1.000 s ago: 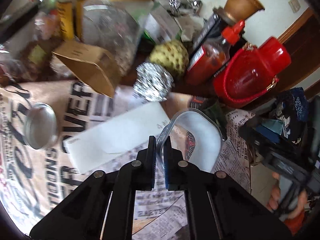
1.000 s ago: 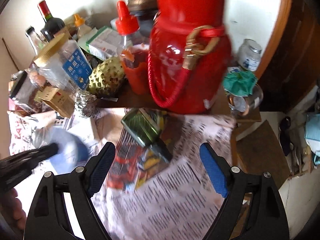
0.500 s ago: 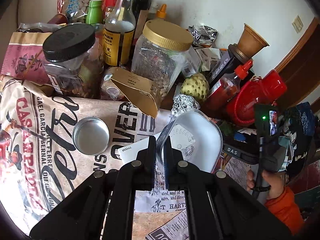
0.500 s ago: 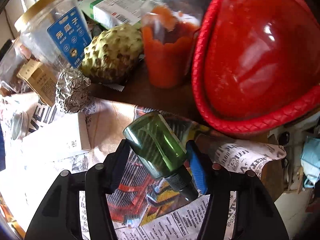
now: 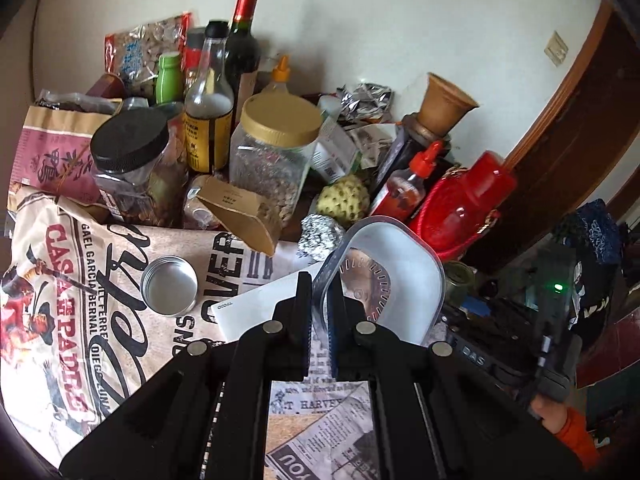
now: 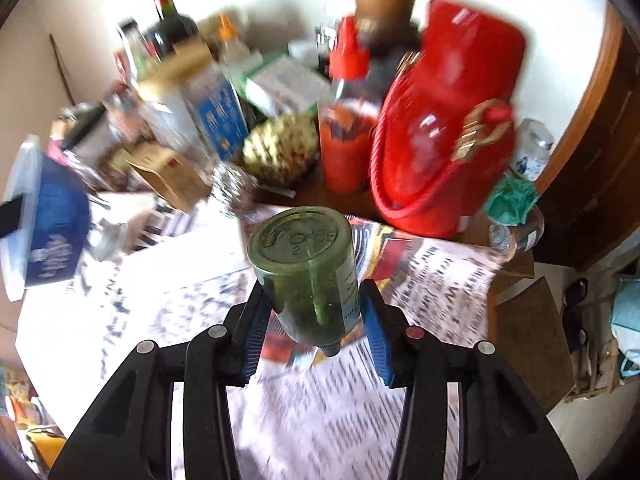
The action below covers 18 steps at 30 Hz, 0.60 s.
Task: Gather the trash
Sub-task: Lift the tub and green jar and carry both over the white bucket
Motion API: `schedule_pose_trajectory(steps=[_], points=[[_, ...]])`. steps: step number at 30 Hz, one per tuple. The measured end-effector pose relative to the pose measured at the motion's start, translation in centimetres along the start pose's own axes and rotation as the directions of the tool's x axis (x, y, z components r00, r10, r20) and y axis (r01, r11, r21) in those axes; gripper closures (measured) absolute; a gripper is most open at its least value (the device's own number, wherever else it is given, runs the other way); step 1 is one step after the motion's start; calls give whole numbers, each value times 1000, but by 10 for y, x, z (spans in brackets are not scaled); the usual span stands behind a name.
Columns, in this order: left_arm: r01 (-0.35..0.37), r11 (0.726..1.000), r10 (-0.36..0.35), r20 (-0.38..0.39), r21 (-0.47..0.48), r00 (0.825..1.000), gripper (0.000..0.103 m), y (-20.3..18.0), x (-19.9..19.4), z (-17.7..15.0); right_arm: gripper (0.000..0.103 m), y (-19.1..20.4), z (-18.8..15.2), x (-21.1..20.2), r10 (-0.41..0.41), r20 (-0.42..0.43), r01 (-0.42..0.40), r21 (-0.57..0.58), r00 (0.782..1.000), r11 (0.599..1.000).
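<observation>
My left gripper (image 5: 319, 312) is shut on the rim of a white plastic food tub (image 5: 396, 276) and holds it above the newspaper-covered table (image 5: 80, 300). The tub also shows at the left of the right wrist view (image 6: 52, 224), blue outside. My right gripper (image 6: 312, 320) is shut on a small green glass bottle (image 6: 308, 272), lifted off the table with its base toward the camera and its cap down. A crumpled foil ball (image 5: 322, 236) and a white card (image 5: 260, 308) lie on the newspaper ahead.
Jars, bottles and bags crowd the back of the table: a gold-lidded jar (image 5: 272, 160), black-lidded jar (image 5: 132, 168), wine bottle (image 5: 244, 48). A red flask (image 6: 444, 128), orange sauce bottle (image 6: 344, 136), custard apple (image 5: 344, 200), tin lid (image 5: 170, 290) and cardboard box (image 5: 240, 212) are near.
My right gripper closed on the green bottle and lifted it off the table, tipping its base up. My left gripper drew back and up with the tub.
</observation>
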<state>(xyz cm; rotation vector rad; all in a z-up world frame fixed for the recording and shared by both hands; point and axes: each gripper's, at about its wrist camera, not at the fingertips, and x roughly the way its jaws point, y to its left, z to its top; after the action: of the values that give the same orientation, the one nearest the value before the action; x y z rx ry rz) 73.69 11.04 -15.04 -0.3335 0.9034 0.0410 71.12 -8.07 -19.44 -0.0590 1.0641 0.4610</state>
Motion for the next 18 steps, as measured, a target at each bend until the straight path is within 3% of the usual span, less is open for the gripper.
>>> schedule_pose_trajectory(steps=[7, 11, 18], points=[[-13, 1000, 12, 105, 6, 994, 98, -34, -55, -19, 63, -4, -16, -92, 58, 160, -58, -8, 985, 998], [-32, 999, 33, 176, -8, 984, 98, -55, -95, -42, 63, -2, -34, -149, 90, 258, -74, -71, 962, 995], [-51, 998, 61, 258, -45, 964, 98, -81, -162, -87, 63, -3, -61, -211, 164, 356, -122, -136, 920, 983]])
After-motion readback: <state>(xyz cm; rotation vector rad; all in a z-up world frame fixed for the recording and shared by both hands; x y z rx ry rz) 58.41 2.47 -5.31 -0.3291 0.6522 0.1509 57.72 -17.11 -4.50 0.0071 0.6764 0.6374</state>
